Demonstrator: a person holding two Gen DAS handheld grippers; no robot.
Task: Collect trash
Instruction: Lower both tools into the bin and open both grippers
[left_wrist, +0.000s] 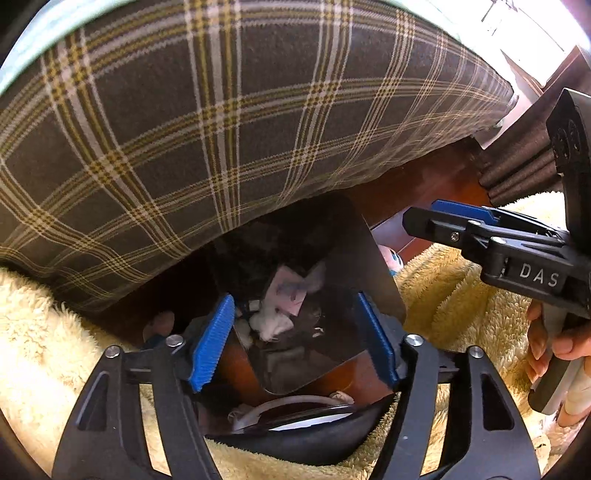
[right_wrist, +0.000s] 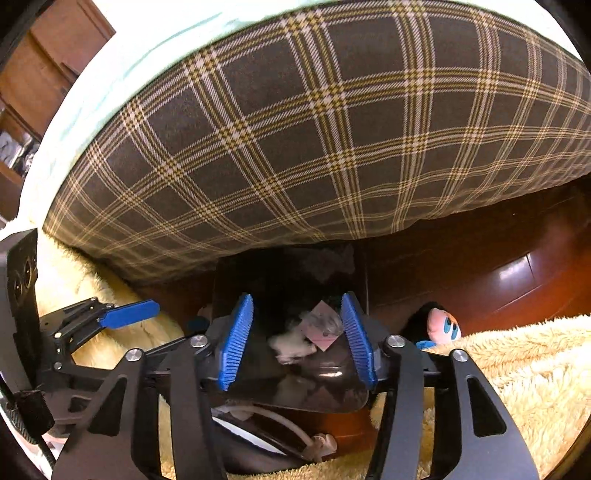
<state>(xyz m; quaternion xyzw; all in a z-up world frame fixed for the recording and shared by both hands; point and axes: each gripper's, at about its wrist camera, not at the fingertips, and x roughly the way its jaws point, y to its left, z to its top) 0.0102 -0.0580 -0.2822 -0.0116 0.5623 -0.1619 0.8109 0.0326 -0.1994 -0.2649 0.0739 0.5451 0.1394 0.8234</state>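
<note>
A dark translucent trash bin (left_wrist: 347, 258) stands on the wooden floor under the edge of the plaid-covered bed. It holds white crumpled tissue (left_wrist: 271, 323) and a pink paper wrapper (left_wrist: 288, 295). My left gripper (left_wrist: 295, 341) is open above the bin's near side, nothing between its blue pads. In the right wrist view the same bin (right_wrist: 288, 273), tissue (right_wrist: 291, 345) and pink wrapper (right_wrist: 325, 328) show. My right gripper (right_wrist: 297, 341) is open over the bin and empty. The right gripper also shows in the left wrist view (left_wrist: 461, 221); the left gripper shows in the right wrist view (right_wrist: 125, 314).
The plaid bed cover (right_wrist: 314, 129) hangs close above the bin. A fluffy cream rug (right_wrist: 517, 369) lies on both sides. A small plush toy (right_wrist: 441, 326) lies on the floor to the bin's right. A dark slipper (left_wrist: 295, 439) and a white cable (right_wrist: 280, 417) lie near me. Wooden furniture (right_wrist: 48, 66) stands far left.
</note>
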